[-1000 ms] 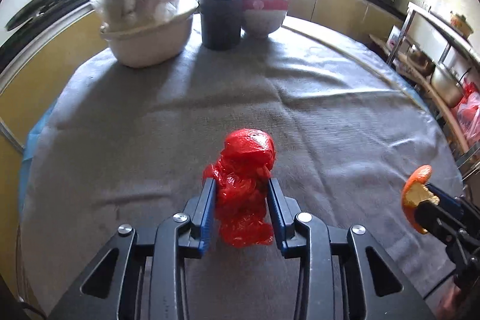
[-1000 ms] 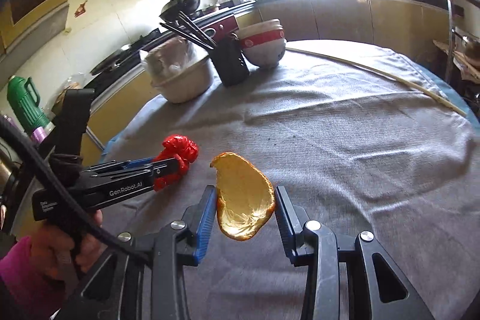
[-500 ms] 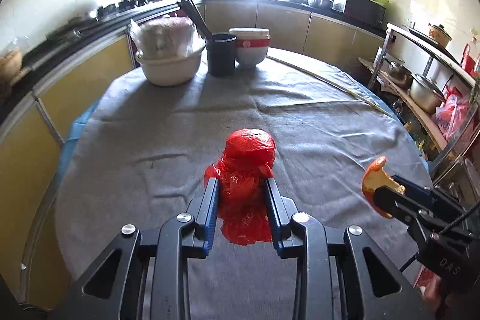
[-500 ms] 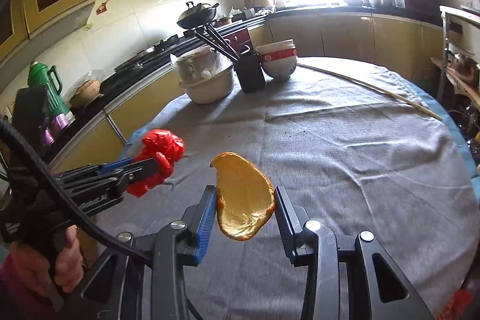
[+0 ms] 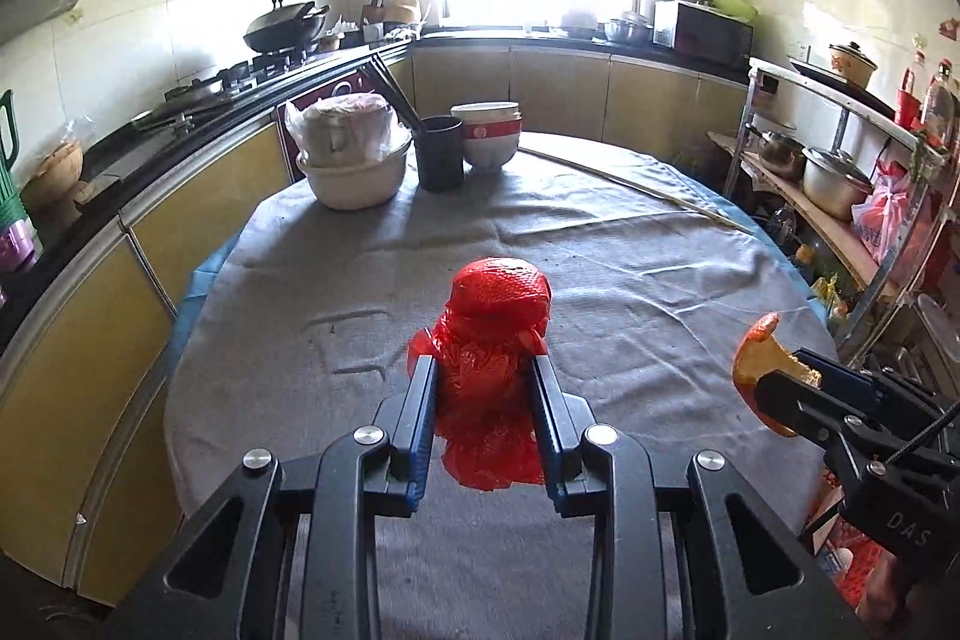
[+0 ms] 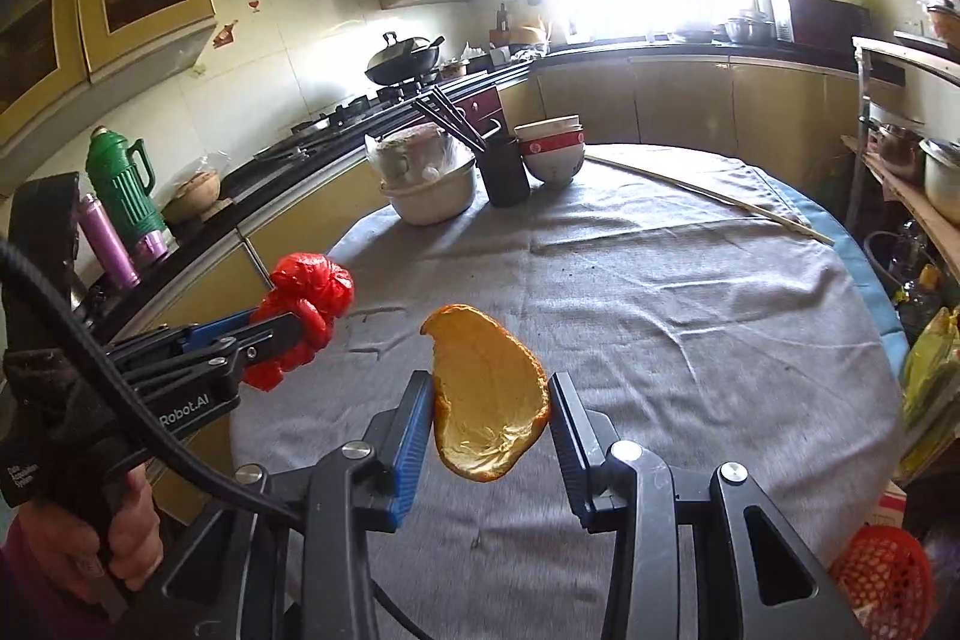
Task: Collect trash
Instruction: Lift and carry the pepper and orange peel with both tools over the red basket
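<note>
A: State of left tool [image 5: 483, 388]?
B: Clamped on a red bag [image 5: 492, 364], bag wedged between both blue pads, raised clear of the table [image 5: 630, 280]

A: Right tool [image 6: 491, 400]?
B: Clamped on an orange peel [image 6: 486, 400]; peel upright between the pads, hollow side facing the camera, also off the table

A: Relative position?
B: Left tool sits to the left of the right tool, apart from it; bowls [image 6: 549, 154] stand far ahead of both

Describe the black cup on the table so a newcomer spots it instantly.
On the round grey-clothed table, look to the far edge near the stove. The black cylindrical cup stands between a cream basin and stacked red-banded bowls; only it holds dark chopsticks.
</note>
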`<state>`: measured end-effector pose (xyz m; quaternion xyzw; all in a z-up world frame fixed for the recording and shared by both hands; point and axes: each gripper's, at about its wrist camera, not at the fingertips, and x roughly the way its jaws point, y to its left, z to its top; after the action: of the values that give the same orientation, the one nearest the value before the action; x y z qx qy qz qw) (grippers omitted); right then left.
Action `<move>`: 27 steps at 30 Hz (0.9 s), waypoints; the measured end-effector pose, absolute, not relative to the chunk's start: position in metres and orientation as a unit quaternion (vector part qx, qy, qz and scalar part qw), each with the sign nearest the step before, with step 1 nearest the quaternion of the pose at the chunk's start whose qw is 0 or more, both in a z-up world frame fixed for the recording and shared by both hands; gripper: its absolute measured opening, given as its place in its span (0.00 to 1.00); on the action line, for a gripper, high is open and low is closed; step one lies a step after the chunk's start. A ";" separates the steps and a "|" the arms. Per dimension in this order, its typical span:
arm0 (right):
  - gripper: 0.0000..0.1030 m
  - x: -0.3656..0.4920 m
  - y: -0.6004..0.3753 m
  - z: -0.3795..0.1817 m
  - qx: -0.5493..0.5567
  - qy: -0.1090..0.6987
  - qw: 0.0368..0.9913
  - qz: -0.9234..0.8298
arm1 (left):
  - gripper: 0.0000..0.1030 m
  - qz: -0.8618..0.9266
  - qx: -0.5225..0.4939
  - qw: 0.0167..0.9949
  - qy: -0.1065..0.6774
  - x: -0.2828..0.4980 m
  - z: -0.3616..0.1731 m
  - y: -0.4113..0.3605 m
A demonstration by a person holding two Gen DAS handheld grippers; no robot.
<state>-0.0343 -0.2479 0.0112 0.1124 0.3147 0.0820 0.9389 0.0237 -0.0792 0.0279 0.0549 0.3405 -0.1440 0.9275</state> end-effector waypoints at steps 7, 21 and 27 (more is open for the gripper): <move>0.40 -0.059 -0.257 0.020 0.119 0.304 0.942 0.074 | 0.31 -0.149 0.065 0.932 0.325 0.001 0.037 -0.088; 0.40 -0.089 -0.273 0.024 0.128 0.297 0.945 0.057 | 0.31 -0.162 0.082 0.931 0.318 -0.025 0.039 -0.107; 0.40 -0.101 -0.285 0.025 0.134 0.295 0.945 0.048 | 0.31 -0.174 0.092 0.928 0.317 -0.034 0.039 -0.118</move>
<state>-0.1015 -0.2851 0.0254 0.1342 0.2950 0.0479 0.9448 -0.0340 -0.1184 0.0393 0.0923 0.3170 -0.1742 0.9277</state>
